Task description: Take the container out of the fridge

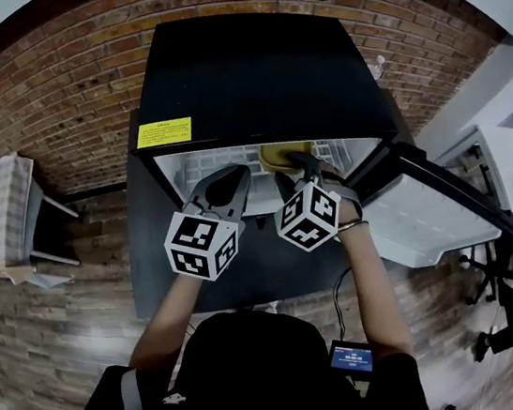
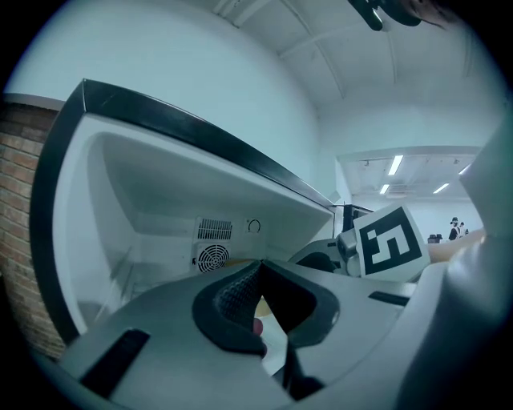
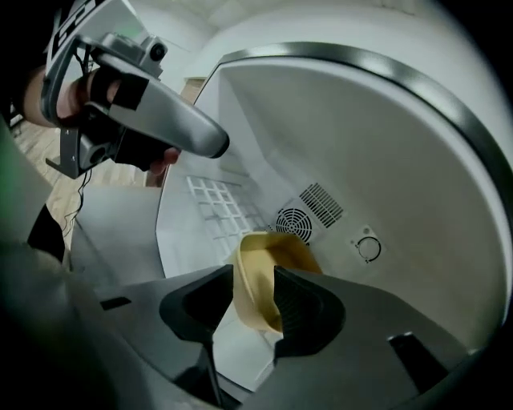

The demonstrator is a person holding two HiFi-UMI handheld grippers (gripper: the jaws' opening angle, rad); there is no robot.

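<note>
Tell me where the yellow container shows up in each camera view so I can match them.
Head view: yellow container just inside the fridge opening, at the right gripper's tips.
Left gripper view: only a yellowish sliver past the jaws, probably it.
Right gripper view: lower centre, its wall between the jaws.
Shared landmark: round fan grille, in both gripper views.

The left forearm (image 1: 168,318) and right forearm (image 1: 375,284) both stretch forward toward the open fridge (image 1: 257,67). The left gripper (image 1: 240,172) is held level at the fridge's front edge, jaws together with nothing between them. The right gripper (image 1: 306,165), just beside it, tilts downward inside the fridge. Its jaws stand apart on either side of the container (image 3: 268,255) wall, not clamping it.
</note>
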